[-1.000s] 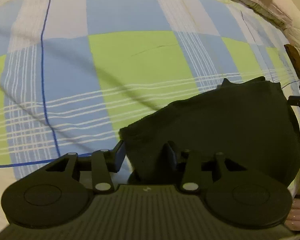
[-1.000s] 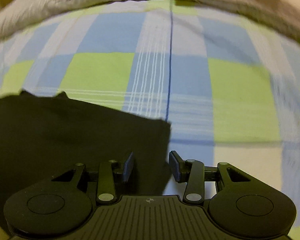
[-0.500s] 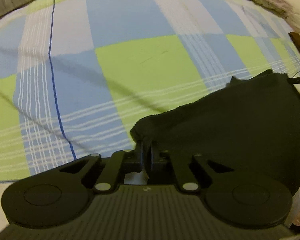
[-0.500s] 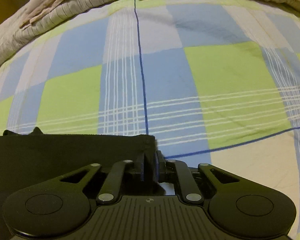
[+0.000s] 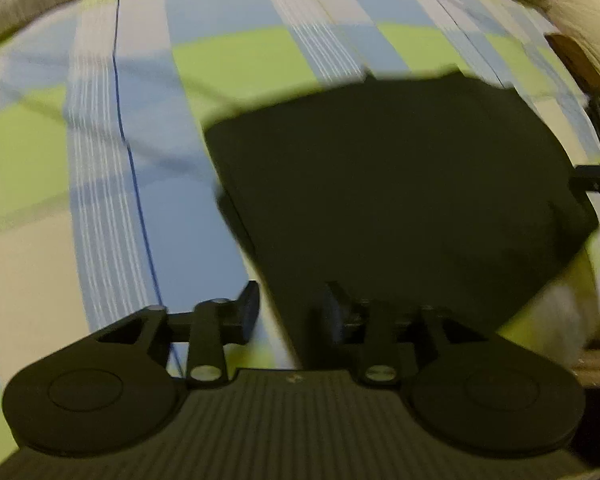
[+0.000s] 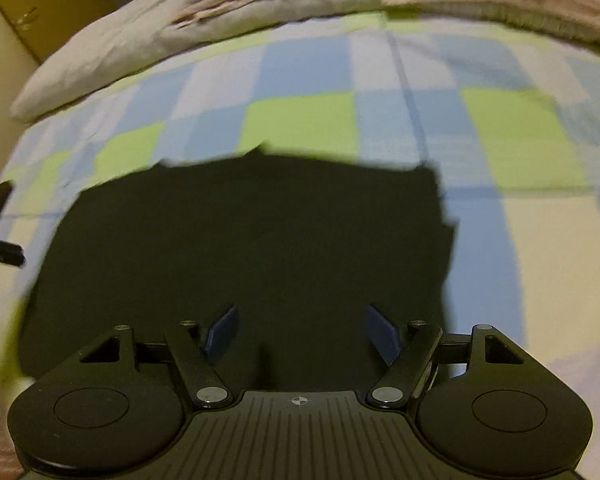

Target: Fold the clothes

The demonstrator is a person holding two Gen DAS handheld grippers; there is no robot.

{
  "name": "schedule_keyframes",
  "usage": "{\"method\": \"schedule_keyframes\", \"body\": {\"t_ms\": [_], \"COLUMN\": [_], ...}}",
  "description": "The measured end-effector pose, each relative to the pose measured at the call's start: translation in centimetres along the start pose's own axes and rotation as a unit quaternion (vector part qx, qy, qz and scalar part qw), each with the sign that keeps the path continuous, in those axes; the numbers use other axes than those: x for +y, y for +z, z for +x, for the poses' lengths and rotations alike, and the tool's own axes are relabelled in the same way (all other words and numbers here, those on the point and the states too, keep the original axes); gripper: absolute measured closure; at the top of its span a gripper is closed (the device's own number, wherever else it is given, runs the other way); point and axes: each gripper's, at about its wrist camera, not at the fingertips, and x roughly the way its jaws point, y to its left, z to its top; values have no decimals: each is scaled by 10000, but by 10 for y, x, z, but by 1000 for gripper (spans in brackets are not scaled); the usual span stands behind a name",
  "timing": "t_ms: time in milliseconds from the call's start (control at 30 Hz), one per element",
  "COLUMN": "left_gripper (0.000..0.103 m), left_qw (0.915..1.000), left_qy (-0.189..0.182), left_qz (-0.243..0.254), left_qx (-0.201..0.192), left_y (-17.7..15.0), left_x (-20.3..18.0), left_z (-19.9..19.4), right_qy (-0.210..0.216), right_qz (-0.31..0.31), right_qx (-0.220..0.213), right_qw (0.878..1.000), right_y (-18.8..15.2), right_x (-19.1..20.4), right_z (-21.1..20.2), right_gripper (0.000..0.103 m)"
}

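Black fabric fills the foreground of both wrist views: the dark garment (image 6: 252,248) lies flat on the checked bedsheet (image 6: 300,128) as a compact, roughly rectangular packet with stacked layers showing along one side edge, so as a judgement the folding looks largely done, with at most one more fold or a squaring-up left.

Nearest the garment's near edge, the right gripper (image 6: 302,330) hovers over the cloth with its blue-padded fingers spread wide and nothing between them. The left gripper (image 5: 288,310) sits at the garment's near left corner, jaws parted, one finger over the sheet and the other over the cloth, gripping nothing. Both point forward across the garment, tilted down toward it; whether either touches it I cannot tell.

Beyond the garment's far edge the sheet runs on to a rumpled grey blanket (image 6: 220,20).
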Motion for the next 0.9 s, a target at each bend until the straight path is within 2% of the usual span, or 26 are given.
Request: {"method": "schedule_keyframes", "body": {"t_ms": [100, 200, 300, 333, 400, 500, 600, 633, 667, 700, 733, 767, 900], "left_gripper": [68, 69, 70, 72, 100, 101, 101, 100, 101, 101, 101, 101, 100], "left_qw": [9978, 9880, 9841, 9836, 9862, 9838, 9762, 9768, 9773, 9775, 9765, 9752, 9718], "left_qy": [217, 429, 597, 656, 697, 769, 991, 977, 953, 931, 926, 913, 880], "left_qz": [566, 1359, 1570, 1583, 1394, 1509, 1802, 1769, 1754, 1751, 1809, 1875, 2007], "left_qx": [260, 589, 578, 562, 557, 595, 693, 705, 713, 720, 721, 736, 869], "left_y": [-43, -76, -85, -86, -83, -82, -86, -85, -84, -82, -79, -76, -79], "left_x": [-33, -66, -78, -80, -75, -67, -56, -50, -48, -47, -49, -52, -59], "left_z": [4, 23, 38, 42, 45, 38, 27, 24, 22, 21, 19, 19, 20], "right_qy": [58, 95, 414, 473, 461, 526, 559, 577, 538, 491, 440, 404, 296], "right_qz": [321, 417, 1314, 1706, 2475, 3405, 4185, 4362, 4484, 4574, 4616, 4596, 4257], "right_qx": [214, 623, 811, 825, 719, 393, -16, -122, -188, -218, -208, -202, -175], "right_qw": [9992, 9971, 9871, 9807, 9651, 9380, 9065, 8979, 8920, 8876, 8858, 8870, 9042], "right_y": [-31, -58, -77, -82, -92, -105, -115, -117, -118, -118, -118, -116, -109], "right_x": [5, 4, -19, -29, -52, -81, -106, -113, -120, -126, -132, -137, -143], "right_z": [-9, -12, -16, -17, -19, -17, -17, -16, -16, -15, -15, -16, -18], "right_gripper": [30, 30, 30, 30, 30, 30, 30, 30, 52, 78, 95, 95, 95]}}
